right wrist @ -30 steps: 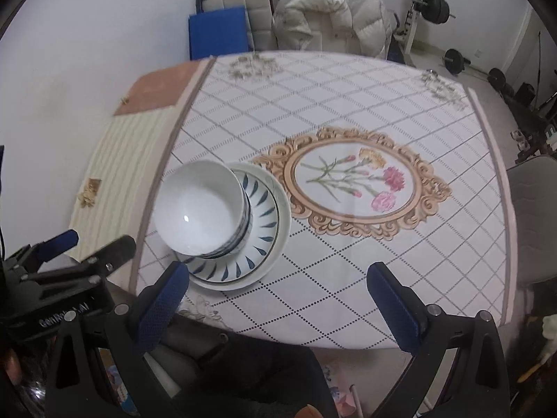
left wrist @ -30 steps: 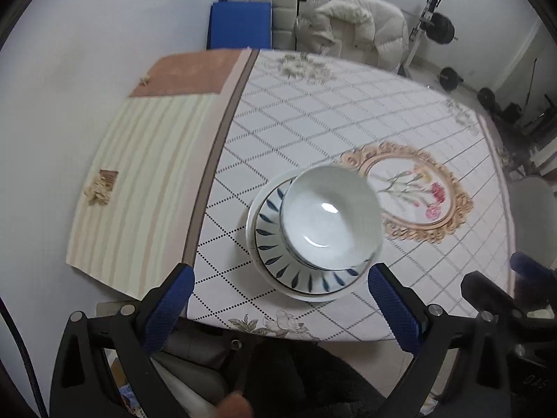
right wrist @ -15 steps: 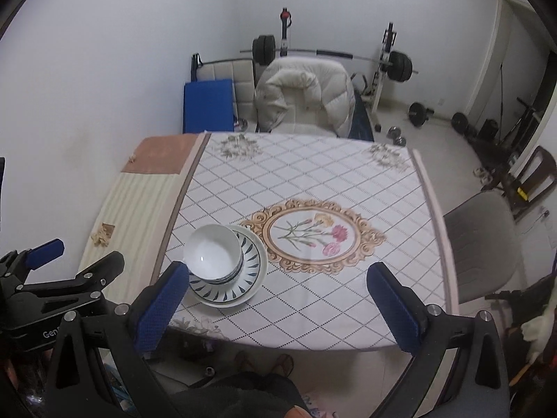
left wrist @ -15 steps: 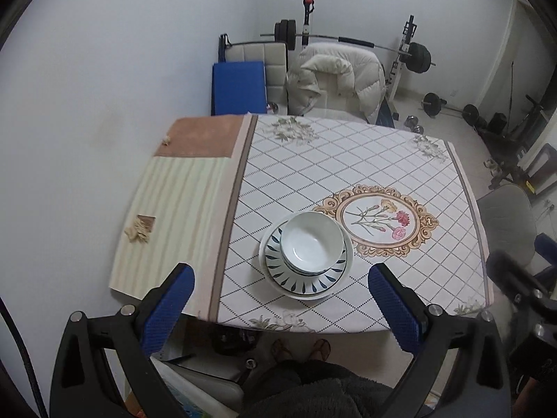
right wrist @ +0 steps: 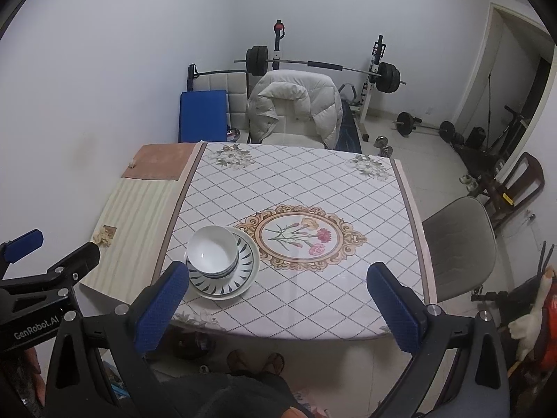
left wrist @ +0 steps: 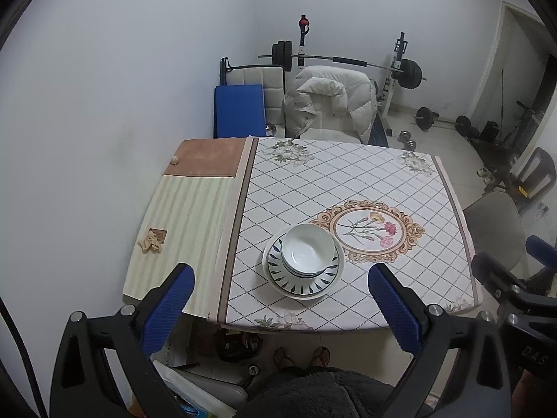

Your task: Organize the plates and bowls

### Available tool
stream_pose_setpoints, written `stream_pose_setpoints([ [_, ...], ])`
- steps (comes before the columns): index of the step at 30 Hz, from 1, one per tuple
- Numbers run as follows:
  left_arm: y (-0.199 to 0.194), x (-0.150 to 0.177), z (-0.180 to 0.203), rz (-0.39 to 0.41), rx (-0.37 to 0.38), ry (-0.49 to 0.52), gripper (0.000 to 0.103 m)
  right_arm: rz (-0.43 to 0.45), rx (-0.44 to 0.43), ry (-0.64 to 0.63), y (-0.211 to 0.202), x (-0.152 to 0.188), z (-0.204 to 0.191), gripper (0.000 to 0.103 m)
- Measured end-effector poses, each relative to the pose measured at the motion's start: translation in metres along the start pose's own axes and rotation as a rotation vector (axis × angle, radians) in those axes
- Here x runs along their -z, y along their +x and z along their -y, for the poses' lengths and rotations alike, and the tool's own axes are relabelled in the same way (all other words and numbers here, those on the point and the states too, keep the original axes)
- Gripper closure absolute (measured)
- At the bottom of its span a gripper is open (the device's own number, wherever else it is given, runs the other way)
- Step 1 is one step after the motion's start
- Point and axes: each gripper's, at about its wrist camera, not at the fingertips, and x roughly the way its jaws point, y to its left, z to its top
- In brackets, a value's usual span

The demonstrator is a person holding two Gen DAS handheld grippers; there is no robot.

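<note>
White on a blue-leafed rim: found the bowls [left wrist: 306,250] nested in the left view, seated on the plate [left wrist: 303,287] near the front edge of the table [left wrist: 313,181], just beside the flower medallion. Saw the left gripper [left wrist: 278,275] high above and well apart from that stack, with its blue pads spread wide and nothing between them. Caught part of the right gripper [left wrist: 504,285] at the right edge, off the table's side; could not tell its spread from there.

From the right view, found the bowls [right wrist: 212,254] sitting off-centre on the plate [right wrist: 245,273], toward its left rim, upright as far as could be told, on the near left part of the table [right wrist: 296,181]. Saw the right gripper [right wrist: 275,275] spread wide and empty, well above the cloth. Glimpsed the left gripper [right wrist: 52,261] at the left edge, fingers apart, holding nothing.

Judged the stacking done, or close to it. Would have done best to check the seating first. If centring was wanted, should have come down slowly and straight with pads wide, pressed the lowest bowl's outer wall toward the plate's middle, and avoided pinching a thin glazed rim, likely slippery. Should have kept the other gripper clear of the stack.
</note>
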Motion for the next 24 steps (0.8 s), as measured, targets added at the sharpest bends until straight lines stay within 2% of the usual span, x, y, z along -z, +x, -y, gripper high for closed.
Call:
stream_pose_setpoints([
  [24, -0.006, 0.009, -0.006, 0.034, -0.007, -0.028, 0.000, 0.004, 0.048, 0.002, -0.011, 0.005, -0.004, 0.000],
])
